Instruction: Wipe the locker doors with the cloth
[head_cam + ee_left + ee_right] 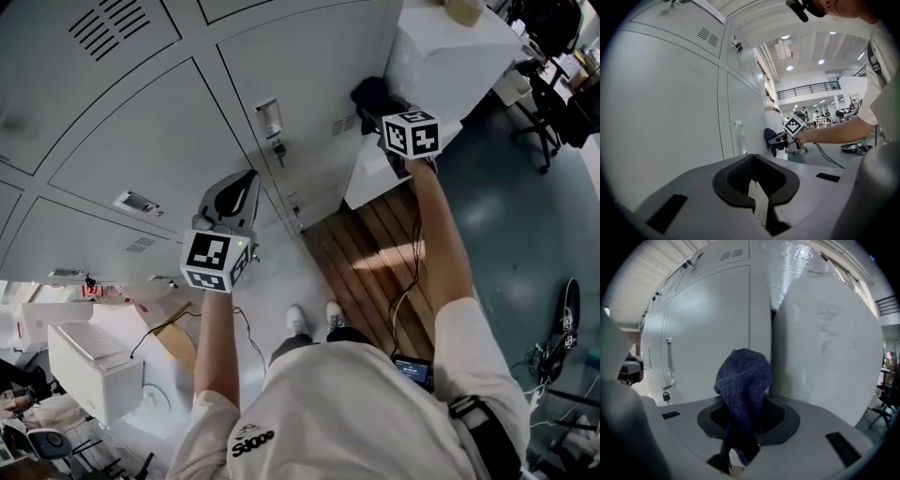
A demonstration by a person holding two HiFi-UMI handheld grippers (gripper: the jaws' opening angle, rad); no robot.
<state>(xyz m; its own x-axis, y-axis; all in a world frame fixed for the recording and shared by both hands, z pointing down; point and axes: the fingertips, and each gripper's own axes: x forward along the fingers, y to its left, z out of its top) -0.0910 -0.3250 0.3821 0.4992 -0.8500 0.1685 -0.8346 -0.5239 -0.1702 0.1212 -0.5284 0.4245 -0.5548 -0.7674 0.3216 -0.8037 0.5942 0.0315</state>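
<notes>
Grey locker doors (169, 131) fill the upper left of the head view. A dark blue cloth (745, 380) stands bunched up out of my right gripper (740, 437), which is shut on it. It is held near the last locker door (708, 333), by that door's right edge. Whether it touches the door I cannot tell. The left gripper view shows the same cloth (769, 137) and right gripper (782, 138) close to the locker front. My left gripper (249, 180) is shut and empty, just off a lower door (661, 103).
A white wrapped cabinet (441, 56) stands right beside the lockers, on wooden planks (375, 244). A padlock (666, 397) hangs under a door handle (669, 357). Office chairs (553, 112) are at the far right. A white box (89, 366) and cables lie at the lower left.
</notes>
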